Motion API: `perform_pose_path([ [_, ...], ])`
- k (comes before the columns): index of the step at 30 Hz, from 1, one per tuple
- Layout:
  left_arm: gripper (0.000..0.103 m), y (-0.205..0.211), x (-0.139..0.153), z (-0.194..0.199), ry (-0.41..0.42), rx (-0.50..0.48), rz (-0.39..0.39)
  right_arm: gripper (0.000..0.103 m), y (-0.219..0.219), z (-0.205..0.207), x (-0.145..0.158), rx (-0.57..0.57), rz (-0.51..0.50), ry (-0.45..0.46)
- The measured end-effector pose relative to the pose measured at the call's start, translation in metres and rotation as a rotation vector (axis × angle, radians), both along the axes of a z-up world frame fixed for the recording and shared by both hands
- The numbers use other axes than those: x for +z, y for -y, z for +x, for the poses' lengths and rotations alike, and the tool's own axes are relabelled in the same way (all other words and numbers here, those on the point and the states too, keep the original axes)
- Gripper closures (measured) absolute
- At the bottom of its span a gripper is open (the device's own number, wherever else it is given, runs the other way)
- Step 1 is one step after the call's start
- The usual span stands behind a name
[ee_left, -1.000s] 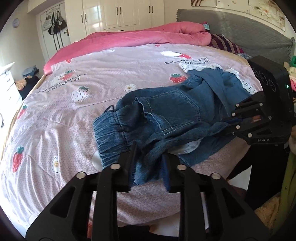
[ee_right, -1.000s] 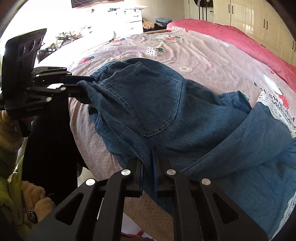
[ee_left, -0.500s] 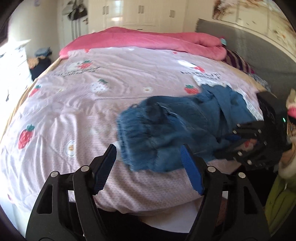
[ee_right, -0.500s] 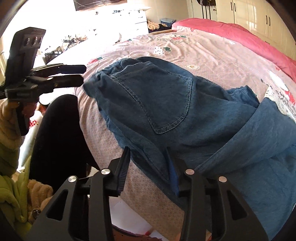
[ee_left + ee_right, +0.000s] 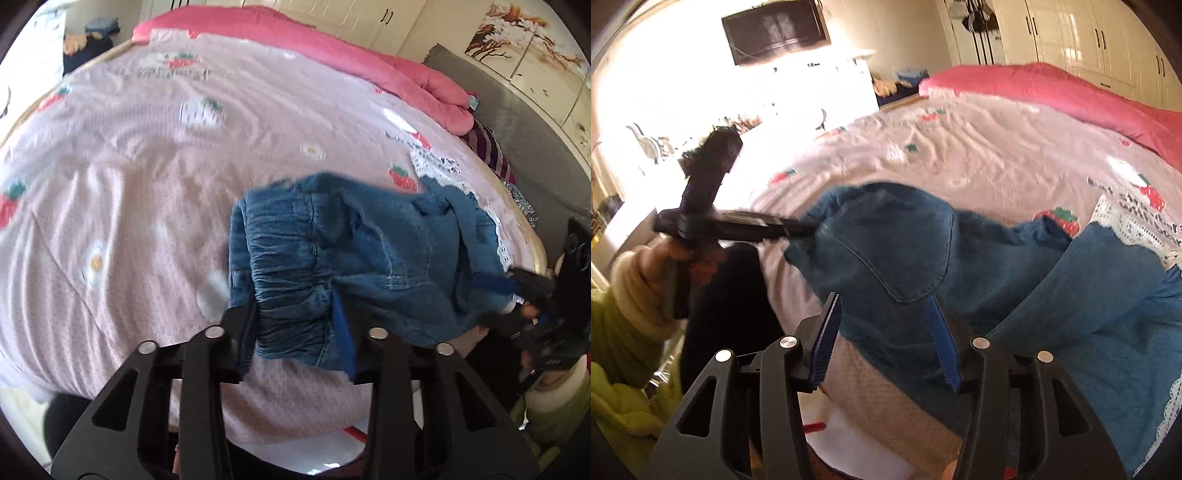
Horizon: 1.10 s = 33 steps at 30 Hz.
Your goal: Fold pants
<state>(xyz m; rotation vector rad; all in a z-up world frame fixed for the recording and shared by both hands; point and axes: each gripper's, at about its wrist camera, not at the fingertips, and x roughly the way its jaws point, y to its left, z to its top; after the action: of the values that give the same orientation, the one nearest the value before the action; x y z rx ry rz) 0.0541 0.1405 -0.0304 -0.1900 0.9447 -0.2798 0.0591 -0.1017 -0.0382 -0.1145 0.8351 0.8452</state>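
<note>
Blue denim pants [image 5: 369, 251] lie crumpled near the bed's front edge, the elastic waistband toward me. My left gripper [image 5: 295, 332] straddles that bunched waistband. Its jaws are closing, and both pads touch the cloth. From the right wrist view the left gripper [image 5: 809, 230] pinches the pants [image 5: 905, 251] at their left edge. My right gripper [image 5: 884, 343] hovers just over the fabric below the back pocket. Its jaws are opening, and its blue pads [image 5: 827, 339] stand clear of the cloth. The right gripper [image 5: 495, 299] also shows at the far right of the left wrist view.
The pink strawberry-print bedspread [image 5: 147, 184] covers the bed. A rolled pink quilt [image 5: 424, 77] lies at the back and a grey headboard [image 5: 517, 140] at the right. White lace cloth [image 5: 1137, 225] lies under the denim. A green sleeve [image 5: 624, 332] holds the left tool.
Both grippers let go of the pants and opened. The left one rolled, shifted along the edge and closed again on the waistband. The right one lifted slightly and stays open.
</note>
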Motion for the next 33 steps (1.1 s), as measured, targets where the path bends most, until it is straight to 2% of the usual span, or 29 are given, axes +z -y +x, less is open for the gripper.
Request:
perform_pose_path([
  [3, 0.079, -0.003, 0.021, 0.005, 0.057, 0.000, 0.014, 0.056, -0.009, 0.007, -0.016, -0.013, -0.039, -0.056],
  [5, 0.079, -0.003, 0.028, 0.007, 0.078, 0.000, 0.037, 0.056, -0.013, 0.005, -0.021, -0.011, -0.053, -0.059],
  [9, 0.078, 0.004, 0.003, 0.010, 0.026, 0.010, 0.135, 0.055, -0.021, 0.001, -0.030, -0.001, -0.098, -0.059],
  [11, 0.077, 0.002, -0.008, 0.006, 0.008, 0.017, 0.119, 0.054, -0.020, 0.001, -0.034, -0.002, -0.107, -0.069],
  [17, 0.069, -0.002, -0.011, 0.000, 0.016, 0.023, 0.131, 0.054, -0.019, 0.002, -0.036, 0.005, -0.099, -0.080],
  [21, 0.063, -0.003, -0.003, -0.004, 0.030, 0.037, 0.131, 0.054, -0.006, 0.001, -0.026, 0.000, -0.041, -0.104],
  [25, 0.056, -0.005, 0.013, -0.013, 0.053, 0.056, 0.151, 0.043, 0.016, 0.002, -0.009, -0.040, 0.011, -0.077],
  [29, 0.050, -0.004, 0.037, -0.023, 0.106, 0.083, 0.191, 0.038, 0.042, 0.007, 0.005, -0.116, 0.036, -0.042],
  [33, 0.040, 0.009, 0.054, -0.025, 0.148, 0.066, 0.202, 0.029, 0.065, 0.010, 0.012, -0.195, 0.037, -0.011],
])
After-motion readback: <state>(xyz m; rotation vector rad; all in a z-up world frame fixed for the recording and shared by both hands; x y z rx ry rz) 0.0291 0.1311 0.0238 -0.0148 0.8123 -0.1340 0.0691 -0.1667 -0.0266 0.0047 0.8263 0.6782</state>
